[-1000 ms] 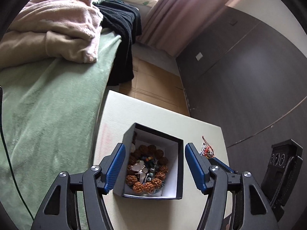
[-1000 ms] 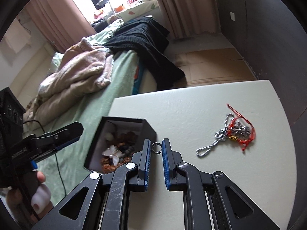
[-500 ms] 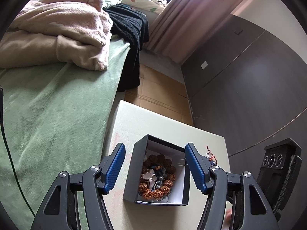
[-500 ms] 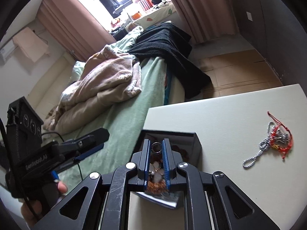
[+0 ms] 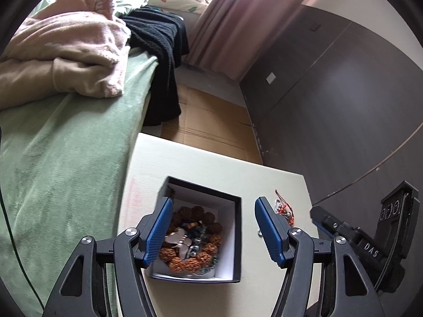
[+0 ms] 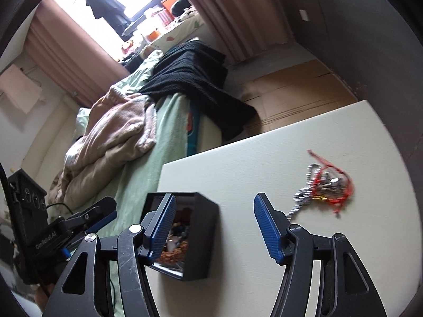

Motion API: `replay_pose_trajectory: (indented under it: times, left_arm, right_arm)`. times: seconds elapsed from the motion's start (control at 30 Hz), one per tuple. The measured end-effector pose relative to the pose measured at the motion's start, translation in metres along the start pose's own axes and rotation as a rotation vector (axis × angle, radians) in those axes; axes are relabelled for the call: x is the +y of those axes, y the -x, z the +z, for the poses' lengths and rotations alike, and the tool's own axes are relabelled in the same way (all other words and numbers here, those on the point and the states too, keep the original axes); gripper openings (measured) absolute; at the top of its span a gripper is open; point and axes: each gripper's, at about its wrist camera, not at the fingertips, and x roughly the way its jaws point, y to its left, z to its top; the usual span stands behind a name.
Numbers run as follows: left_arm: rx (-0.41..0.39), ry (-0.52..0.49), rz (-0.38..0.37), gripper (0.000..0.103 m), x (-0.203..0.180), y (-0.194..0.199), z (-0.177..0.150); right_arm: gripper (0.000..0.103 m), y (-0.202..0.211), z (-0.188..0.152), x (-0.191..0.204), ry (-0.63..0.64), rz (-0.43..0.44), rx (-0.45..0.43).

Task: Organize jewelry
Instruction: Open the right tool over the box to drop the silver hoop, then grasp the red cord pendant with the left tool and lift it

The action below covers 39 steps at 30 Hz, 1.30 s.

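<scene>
Cream tabletop [image 5: 216, 163] beside a green-covered bed [image 5: 66, 158], and on it sits the black box [image 5: 236, 237], white-lined and open-topped. Inside the box lies a brown bead bracelet [image 5: 203, 240] tangled with small silvery pieces. The left gripper [image 5: 214, 231] hangs over the box with its blue pads spread wide, holding nothing. The right gripper [image 6: 212, 228] is also wide open and empty, just right of the box. Further right of the box, apart from it, lies a heap of red cord and silver chain [image 6: 323, 185], somewhat blurred, possibly several pieces.
</scene>
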Motion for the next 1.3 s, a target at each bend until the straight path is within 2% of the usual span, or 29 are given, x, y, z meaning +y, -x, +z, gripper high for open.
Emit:
replay_pose_trajectory:
  times: [0.27,0.57,0.77,0.87,1.0,1.03,1.3]
  left_arm:
    - [0.014,-0.094,-0.014,0.065,-0.046,-0.017,-0.013]
    - [0.055,-0.219,0.002,0.065,-0.096,-0.042,-0.027]
    - [0.081,-0.322,0.040,0.065,-0.132,-0.062,-0.023]
    - [0.098,-0.390,0.051,0.057,-0.154,-0.074,-0.023]
    - [0.174,-0.427,0.068,0.037,-0.174,-0.105,-0.025]
    - [0.190,-0.430,0.075,0.035,-0.176,-0.112,-0.025]
    - [0.258,-0.473,0.135,0.034,-0.190,-0.160,-0.030]
  right_arm:
    - [0.062,0.042,0.007,-0.055,-0.073,-0.123,-0.030]
    - [0.062,0.065,0.010,-0.101,-0.146,-0.180,-0.021]
    - [0.062,0.077,0.015,-0.121,-0.166,-0.195,-0.004]
    - [0.062,0.075,0.015,-0.131,-0.179,-0.205,0.015]
    - [0.062,0.071,0.016,-0.144,-0.207,-0.201,0.044]
    - [0.062,0.070,0.016,-0.146,-0.206,-0.205,0.048]
    - [0.062,0.076,0.022,-0.165,-0.235,-0.227,0.039]
